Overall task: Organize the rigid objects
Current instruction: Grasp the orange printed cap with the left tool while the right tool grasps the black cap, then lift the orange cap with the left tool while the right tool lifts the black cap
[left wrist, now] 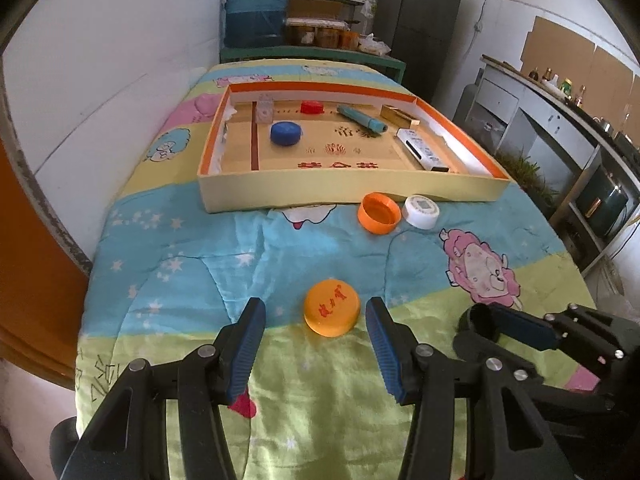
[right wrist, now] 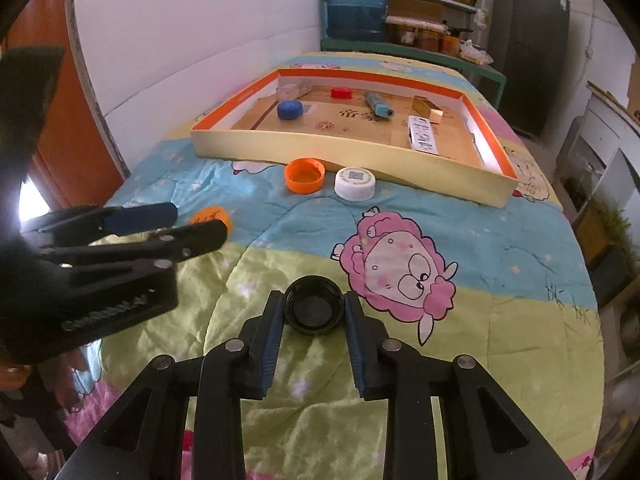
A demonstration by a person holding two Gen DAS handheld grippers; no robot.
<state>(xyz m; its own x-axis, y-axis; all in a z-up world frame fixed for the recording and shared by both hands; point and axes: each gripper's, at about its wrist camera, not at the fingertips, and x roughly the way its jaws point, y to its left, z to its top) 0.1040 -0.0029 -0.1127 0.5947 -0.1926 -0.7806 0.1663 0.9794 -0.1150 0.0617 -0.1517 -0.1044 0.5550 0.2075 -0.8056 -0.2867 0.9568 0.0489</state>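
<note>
Seen from the left wrist camera, the left gripper [left wrist: 316, 308] hangs over the cartoon-printed quilt [left wrist: 256, 248] with its jaws spread wide and nothing held; the yellow-orange cap [left wrist: 332, 307] lies between the fingertips, closer to the right-hand pad, with no clear contact. From that cap, the shallow cardboard tray [left wrist: 352, 194] sits toward twelve o'clock, and just in front of its near wall, at about one o'clock, an orange cap [left wrist: 379, 213] lies open side up beside a white cap [left wrist: 421, 211]. Inside the tray, from left to right, are a small clear box [left wrist: 264, 109], a blue cap [left wrist: 286, 133], a red cap [left wrist: 312, 107], a teal marker [left wrist: 362, 119], a gold box [left wrist: 399, 115] and a white remote [left wrist: 425, 150]. At three o'clock from the yellow-orange cap, the right gripper [right wrist: 314, 304] is closed on the black cap [right wrist: 314, 309], which lies open side up on the quilt, both pads pressed against its sides. From the black cap, in the right wrist view, a pink sheep print [right wrist: 400, 268] lies at about two o'clock and the tray at twelve.
</note>
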